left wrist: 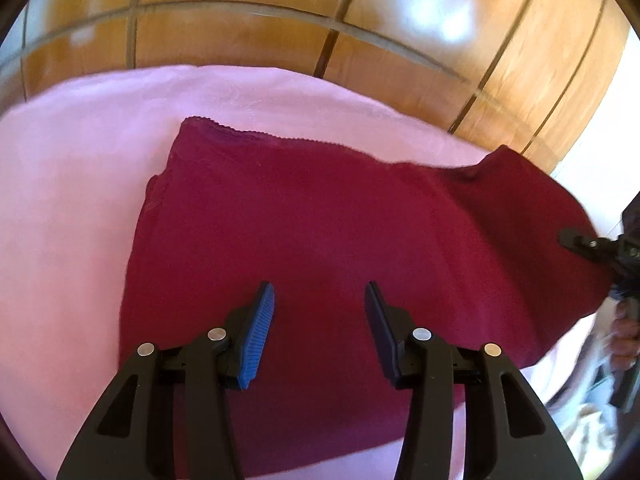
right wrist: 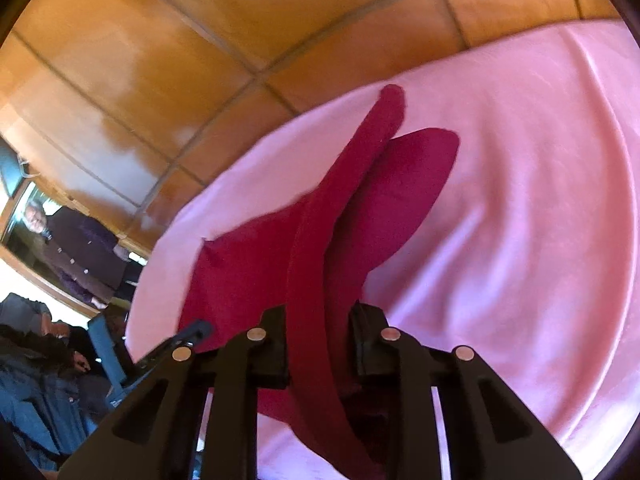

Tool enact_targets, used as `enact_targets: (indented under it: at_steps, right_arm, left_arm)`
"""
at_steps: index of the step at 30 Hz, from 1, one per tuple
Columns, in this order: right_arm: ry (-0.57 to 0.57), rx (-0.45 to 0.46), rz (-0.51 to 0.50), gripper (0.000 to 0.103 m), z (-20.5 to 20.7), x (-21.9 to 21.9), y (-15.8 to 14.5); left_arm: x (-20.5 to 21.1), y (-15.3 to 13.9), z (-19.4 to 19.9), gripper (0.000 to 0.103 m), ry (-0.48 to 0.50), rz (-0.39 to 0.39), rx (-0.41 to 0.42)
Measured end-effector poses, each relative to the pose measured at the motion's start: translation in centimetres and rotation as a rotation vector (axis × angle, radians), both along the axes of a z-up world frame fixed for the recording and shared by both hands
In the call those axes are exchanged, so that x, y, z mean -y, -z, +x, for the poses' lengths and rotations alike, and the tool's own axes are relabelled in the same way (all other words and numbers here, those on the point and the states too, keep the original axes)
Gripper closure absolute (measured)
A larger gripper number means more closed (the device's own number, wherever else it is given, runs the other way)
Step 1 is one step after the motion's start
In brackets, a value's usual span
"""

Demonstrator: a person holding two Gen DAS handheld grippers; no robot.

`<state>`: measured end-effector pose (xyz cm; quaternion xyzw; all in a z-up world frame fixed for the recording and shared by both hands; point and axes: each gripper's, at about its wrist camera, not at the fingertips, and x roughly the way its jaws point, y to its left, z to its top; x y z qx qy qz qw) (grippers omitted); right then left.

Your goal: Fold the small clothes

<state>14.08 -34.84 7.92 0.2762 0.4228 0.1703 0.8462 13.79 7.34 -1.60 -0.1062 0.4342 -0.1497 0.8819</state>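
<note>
Left tongs [left wrist: 320,300], released, hover above a maroon garment [left wrist: 304,224] spread on a pink cloth [left wrist: 72,200]; right tongs [right wrist: 318,320] clench the garment's lifted edge, beyond the left tongs' right side.

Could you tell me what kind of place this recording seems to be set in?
Probably a home: a pink cloth serves as the folding surface over a glossy terracotta tiled floor, with the maroon garment on it and people nearby.
</note>
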Motion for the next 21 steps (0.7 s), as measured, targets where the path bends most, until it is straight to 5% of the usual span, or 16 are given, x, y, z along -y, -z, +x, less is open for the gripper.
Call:
enact_targets:
  at_steps: [5,10,19,21]
  right_arm:
    - [-0.086,0.045,0.019,0.084,1.9,-5.7,-2.7]
    - [-0.194,0.058,0.059,0.085,3.7,-12.0,-3.1]
    - [-0.419,-0.018,0.012,0.083,4.9,-23.8,0.9]
    - [-0.473,-0.028,0.016,0.070,4.8,-24.9,2.0]
  left_arm:
    - [-4.5,-0.6,-0.3,0.057,-0.013,-0.182,-0.025]
    - [-8.0,-1.4,-0.6,0.057,-0.081,-0.250,-0.006]
    - [-12.6,-2.4,0.2,0.057,-0.161,-0.380,-0.007]
    - [-13.1,-2.6,0.5,0.057,-0.155,-0.413,-0.015]
